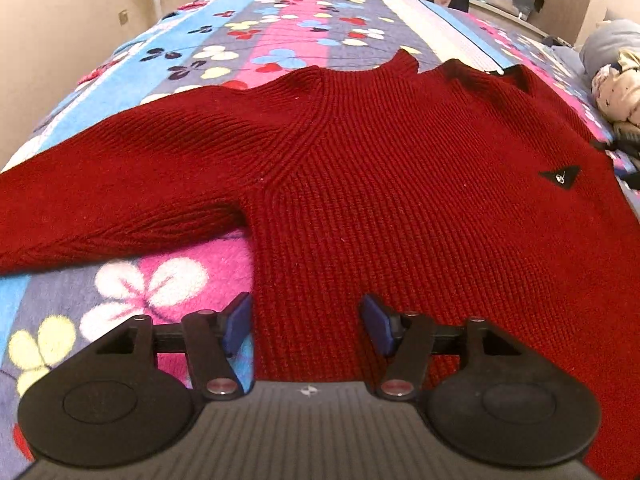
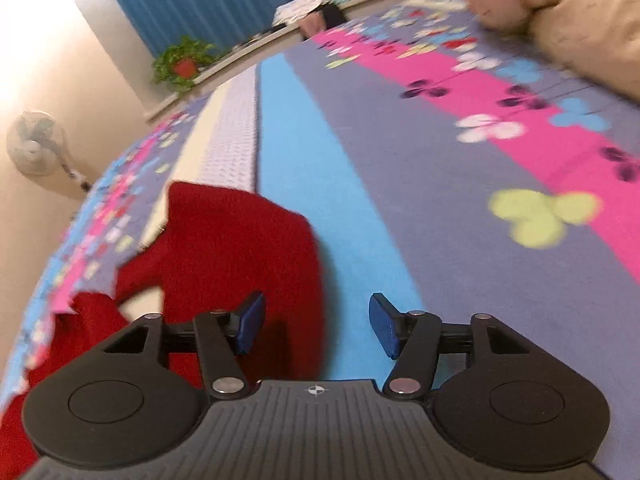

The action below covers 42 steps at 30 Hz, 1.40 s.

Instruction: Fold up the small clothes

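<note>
A dark red knitted sweater (image 1: 380,168) lies spread flat on a flowered bedspread (image 1: 280,32), collar away from me, with one sleeve (image 1: 100,192) stretched out to the left. A small black triangular label (image 1: 559,176) sits on its chest. My left gripper (image 1: 306,324) is open and empty, just over the sweater's left side edge near the hem. In the right wrist view, which is blurred, my right gripper (image 2: 316,326) is open and empty, straddling the right edge of a red part of the sweater (image 2: 240,248) over a blue stripe.
The bedspread (image 2: 440,168) covers the whole bed. A beige quilt or pillow (image 2: 560,20) lies at the far right, a bundle of pale clothes (image 1: 620,88) at the right edge. A potted plant (image 2: 182,64) and a fan (image 2: 36,144) stand beyond the bed.
</note>
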Each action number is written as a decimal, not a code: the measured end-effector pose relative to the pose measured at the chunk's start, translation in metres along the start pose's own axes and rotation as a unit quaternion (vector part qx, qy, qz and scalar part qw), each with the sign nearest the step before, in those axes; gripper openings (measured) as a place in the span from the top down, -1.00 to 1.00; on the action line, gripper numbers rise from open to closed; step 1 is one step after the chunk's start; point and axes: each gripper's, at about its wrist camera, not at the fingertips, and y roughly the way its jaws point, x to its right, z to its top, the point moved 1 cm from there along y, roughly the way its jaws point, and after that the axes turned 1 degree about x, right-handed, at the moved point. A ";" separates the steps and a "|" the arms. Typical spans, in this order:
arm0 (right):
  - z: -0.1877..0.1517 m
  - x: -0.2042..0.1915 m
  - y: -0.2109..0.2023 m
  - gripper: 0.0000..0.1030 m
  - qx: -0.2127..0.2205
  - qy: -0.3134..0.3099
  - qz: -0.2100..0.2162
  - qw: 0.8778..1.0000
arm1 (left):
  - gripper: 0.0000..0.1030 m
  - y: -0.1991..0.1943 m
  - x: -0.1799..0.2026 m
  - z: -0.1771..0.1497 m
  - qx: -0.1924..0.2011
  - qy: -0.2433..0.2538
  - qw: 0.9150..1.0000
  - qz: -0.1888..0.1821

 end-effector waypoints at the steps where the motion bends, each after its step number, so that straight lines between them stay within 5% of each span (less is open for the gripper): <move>1: 0.008 -0.002 0.009 -0.17 -0.013 0.002 0.014 1.000 | -0.29 0.002 0.001 0.002 0.000 0.000 1.000 -0.001; 3: 0.022 -0.009 0.022 -0.06 -0.032 -0.007 0.028 0.999 | -0.30 0.001 0.001 0.002 -0.002 -0.001 1.000 -0.002; 6: 0.038 -0.024 0.029 0.69 -0.045 -0.034 0.026 0.998 | -0.31 0.003 0.002 0.004 -0.003 0.002 1.000 0.000; 11: 0.035 -0.079 -0.028 0.76 0.043 -0.138 0.041 0.989 | -0.31 0.003 0.003 0.006 -0.008 0.000 1.000 0.002; 15: -0.032 -0.146 -0.098 0.78 0.089 -0.294 0.104 0.946 | -0.31 0.001 0.002 0.007 -0.011 -0.006 1.000 0.004; 18: -0.104 -0.171 -0.120 0.77 0.052 -0.367 0.136 0.919 | -0.31 0.003 0.001 0.008 -0.013 -0.011 1.000 0.004; 23: -0.185 -0.171 -0.101 0.71 -0.064 -0.390 0.121 0.911 | -0.30 0.003 -0.002 0.010 -0.022 -0.026 0.999 0.003; 24: -0.192 -0.172 -0.101 0.69 -0.055 -0.398 0.113 0.909 | -0.30 0.003 -0.002 0.011 -0.024 -0.026 0.999 0.002; 27: -0.185 -0.185 -0.100 0.61 -0.064 -0.375 0.113 0.918 | -0.30 0.004 -0.004 0.012 -0.028 -0.027 0.999 -0.002; 31: -0.163 -0.203 -0.093 0.14 -0.075 -0.339 0.125 0.930 | -0.30 0.006 -0.007 0.015 -0.034 -0.031 0.999 -0.006; 36: -0.142 -0.242 -0.041 0.11 -0.120 -0.313 0.113 0.935 | -0.31 0.008 -0.007 0.015 -0.034 -0.029 0.999 -0.005; 38: -0.133 -0.250 -0.027 0.14 -0.126 -0.295 0.101 0.942 | -0.31 0.009 -0.007 0.015 -0.034 -0.028 0.999 -0.006; 40: -0.117 -0.253 -0.020 0.61 -0.118 -0.280 0.093 0.948 | -0.32 0.009 -0.006 0.014 -0.034 -0.027 0.999 -0.006; 42: -0.095 -0.252 -0.018 0.72 -0.100 -0.267 0.097 0.954 | -0.32 0.009 -0.006 0.014 -0.033 -0.025 0.999 -0.004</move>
